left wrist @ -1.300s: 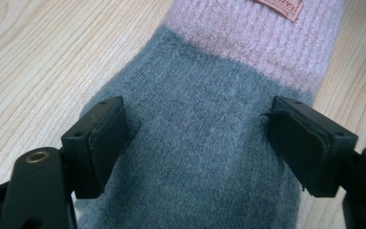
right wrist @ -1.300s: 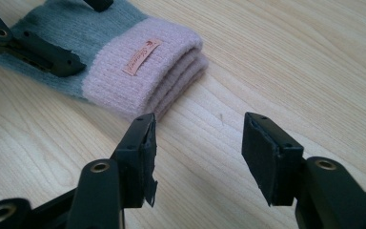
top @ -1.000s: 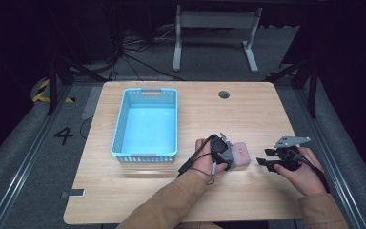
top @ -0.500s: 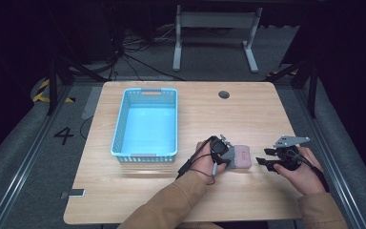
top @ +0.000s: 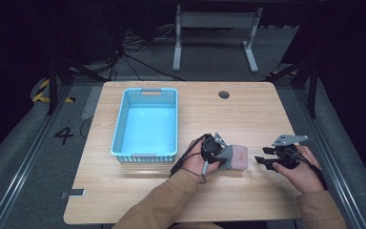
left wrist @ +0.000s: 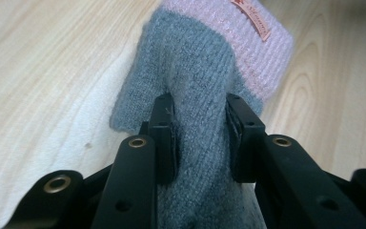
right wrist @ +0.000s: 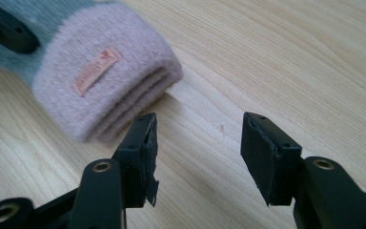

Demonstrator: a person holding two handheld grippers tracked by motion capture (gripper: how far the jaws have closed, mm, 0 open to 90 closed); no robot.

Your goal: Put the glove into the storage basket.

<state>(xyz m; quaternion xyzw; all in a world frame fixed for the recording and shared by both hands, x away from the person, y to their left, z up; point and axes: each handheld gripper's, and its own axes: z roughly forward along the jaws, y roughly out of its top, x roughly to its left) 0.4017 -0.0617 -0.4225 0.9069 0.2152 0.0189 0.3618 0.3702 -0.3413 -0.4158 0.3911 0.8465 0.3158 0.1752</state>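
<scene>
We pinch the folded grey knitted sock (left wrist: 195, 86) in our left gripper (left wrist: 198, 129), whose fingers have just been closing on it.
Its pink cuff (right wrist: 109, 71) lies just beyond our right gripper (right wrist: 198, 143), fingers spread over the pale wooden tabletop (right wrist: 290, 62); a light-blue plastic basket (top: 145, 121) stands farther left.

A fuzzy knitted wool mitten (left wrist: 195, 86), grey with a soft pink ribbed cuff, lies on the matt wood-grain table (top: 248, 114), right of a glossy blue plastic basket (top: 119, 133).
</scene>
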